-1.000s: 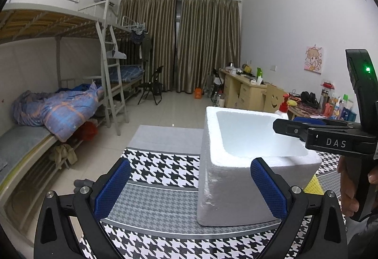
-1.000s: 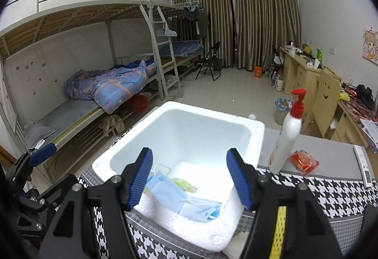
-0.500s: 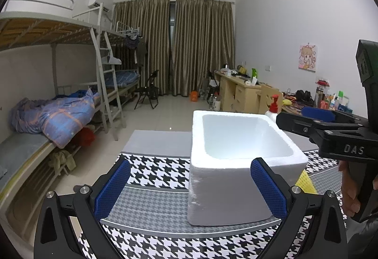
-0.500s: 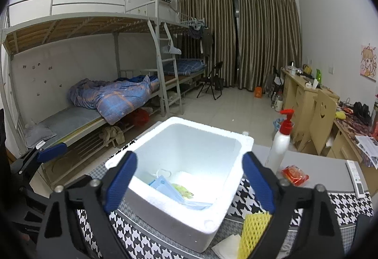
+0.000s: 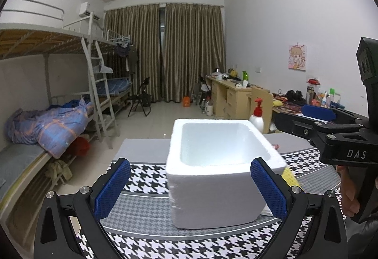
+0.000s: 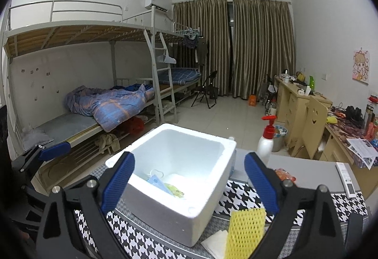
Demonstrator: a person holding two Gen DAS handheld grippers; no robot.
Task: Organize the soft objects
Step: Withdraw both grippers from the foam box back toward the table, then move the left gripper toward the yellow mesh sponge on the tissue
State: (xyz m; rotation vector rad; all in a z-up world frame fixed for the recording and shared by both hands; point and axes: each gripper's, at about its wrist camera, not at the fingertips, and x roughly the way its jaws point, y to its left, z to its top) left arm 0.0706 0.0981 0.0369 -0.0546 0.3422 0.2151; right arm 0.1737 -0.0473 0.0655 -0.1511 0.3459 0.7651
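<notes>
A white foam box [image 5: 212,190] stands on the houndstooth cloth, just ahead of both grippers. Inside it lie a blue face mask [image 6: 157,182] and a greenish soft item [image 6: 176,190]. My right gripper [image 6: 189,157] is open wide, nothing between its blue pads, held back from the box's near corner. My left gripper [image 5: 189,164] is also open and holds nothing, facing the box's side. A yellow foam net [image 6: 244,230] and a white tissue [image 6: 216,243] lie on the cloth in front of the box. The net's corner [image 5: 290,176] peeks out behind the box.
A white pump bottle [image 6: 265,143] with a red top stands behind the box, with an orange packet [image 6: 284,175] and a remote control [image 6: 346,178] to its right. Bunk beds [image 6: 106,105] line the left wall, and cluttered desks [image 6: 304,103] the right.
My right gripper's jaws have spread wider and it has drawn back from above the box. My left gripper has also backed away, so the box looks smaller.
</notes>
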